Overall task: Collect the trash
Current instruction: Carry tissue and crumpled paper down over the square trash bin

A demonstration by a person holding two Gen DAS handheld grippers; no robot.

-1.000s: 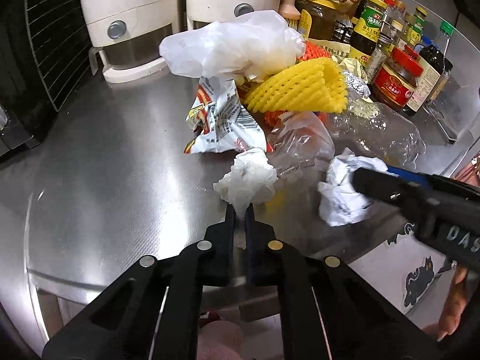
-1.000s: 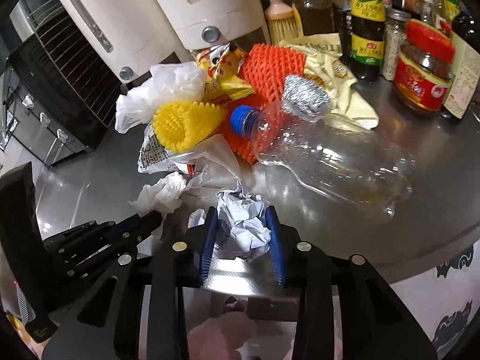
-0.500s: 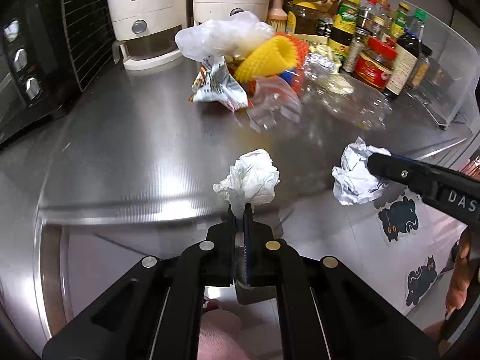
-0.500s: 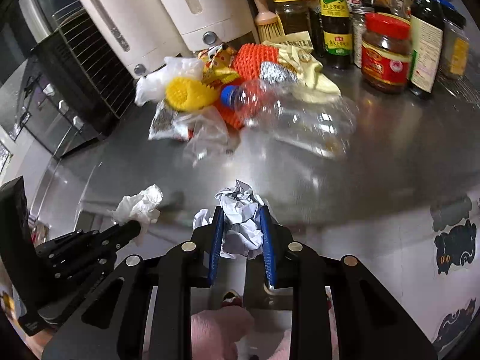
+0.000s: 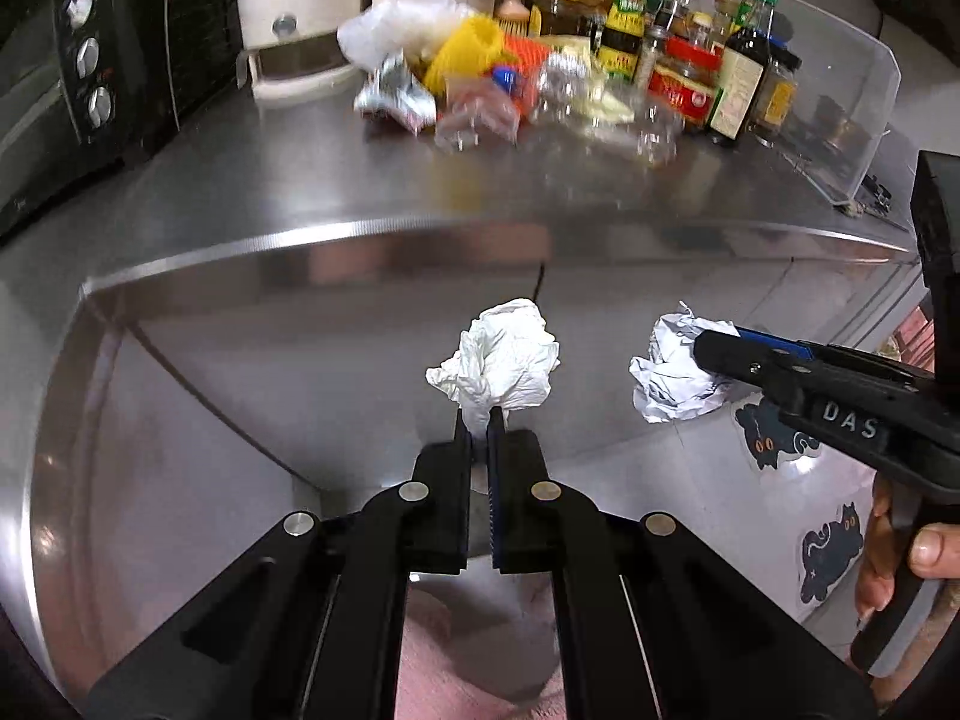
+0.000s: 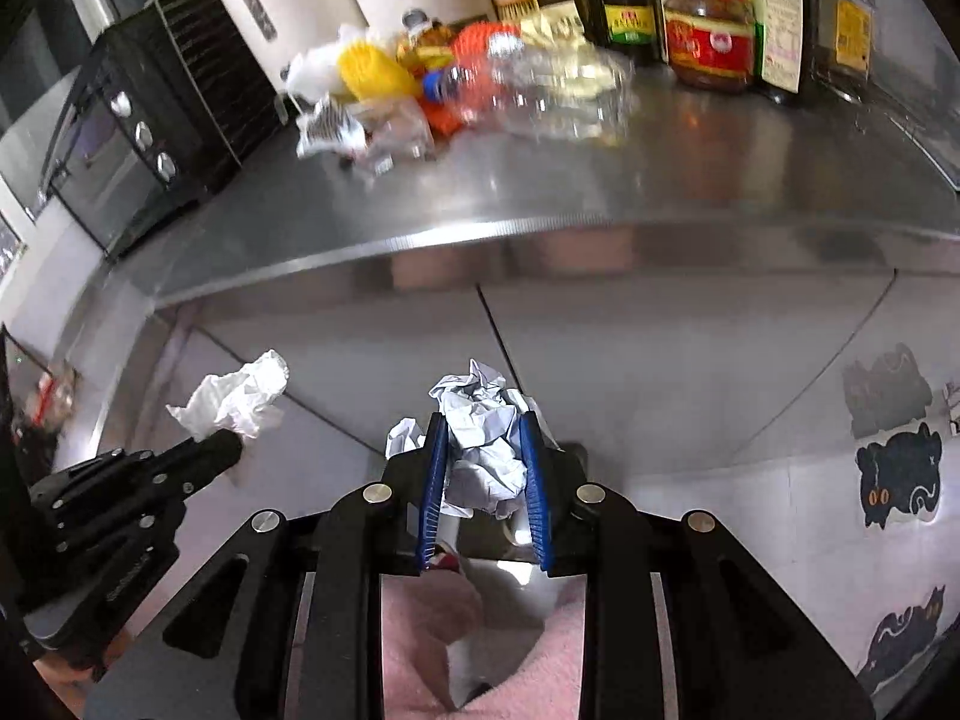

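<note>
My left gripper (image 5: 478, 420) is shut on a crumpled white tissue (image 5: 501, 357), held in the air in front of the steel counter's front edge (image 5: 336, 237). My right gripper (image 6: 483, 426) is shut on a crumpled ball of white paper (image 6: 483, 450); in the left wrist view that paper ball (image 5: 675, 369) hangs at the right. The left gripper with its tissue (image 6: 237, 399) shows at the left of the right wrist view. A trash pile (image 5: 456, 81) stays far back on the counter: white bag, yellow foam net, snack wrapper, clear plastic bottle (image 6: 558, 93).
A black toaster oven (image 5: 72, 72) stands at the counter's left, white dispensers (image 5: 294, 12) behind the pile, sauce jars and bottles (image 5: 690, 78) and a clear acrylic rack (image 5: 840, 96) at the back right. Cabinet fronts with cat stickers (image 6: 897, 483) are below. A hand (image 5: 924, 546) holds the right gripper.
Both grippers have pulled back from the trash pile, past the counter's front edge and slightly down, each carrying its wad. The pile now lies far behind them.
</note>
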